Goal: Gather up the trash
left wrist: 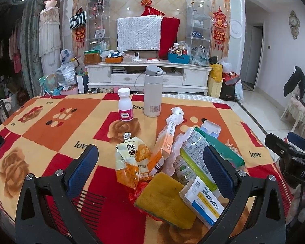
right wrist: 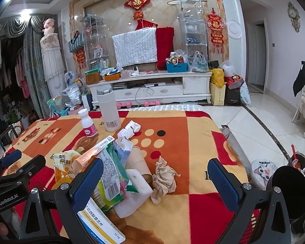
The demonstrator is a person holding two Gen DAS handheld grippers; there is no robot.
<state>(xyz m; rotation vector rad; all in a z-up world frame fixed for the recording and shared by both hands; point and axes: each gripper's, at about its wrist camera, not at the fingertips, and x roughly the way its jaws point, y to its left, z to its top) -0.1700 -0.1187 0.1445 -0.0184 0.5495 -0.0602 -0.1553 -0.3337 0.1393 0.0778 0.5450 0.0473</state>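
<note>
A pile of trash lies on the blanket-covered table (left wrist: 50, 134): a yellow snack wrapper (left wrist: 130, 162), an orange box (left wrist: 162, 148), a yellow sponge (left wrist: 164, 199), a white medicine box (left wrist: 201, 201), a green wipes pack (left wrist: 195, 158) and a white crumpled tissue (left wrist: 175, 116). My left gripper (left wrist: 150, 162) is open and empty, its jaws standing either side of the pile. In the right wrist view my right gripper (right wrist: 155, 174) is open and empty around a brown crumpled tissue (right wrist: 163, 180), a white foam block (right wrist: 134, 193) and a cardboard tube (right wrist: 138, 160).
A white thermos (left wrist: 152, 91) and a pink-labelled pill bottle (left wrist: 125, 105) stand at the table's far side. A trash bin (right wrist: 301, 164) stands on the floor to the right, beside a cat-print stool (right wrist: 260, 172). A chair (left wrist: 296, 105) stands further right.
</note>
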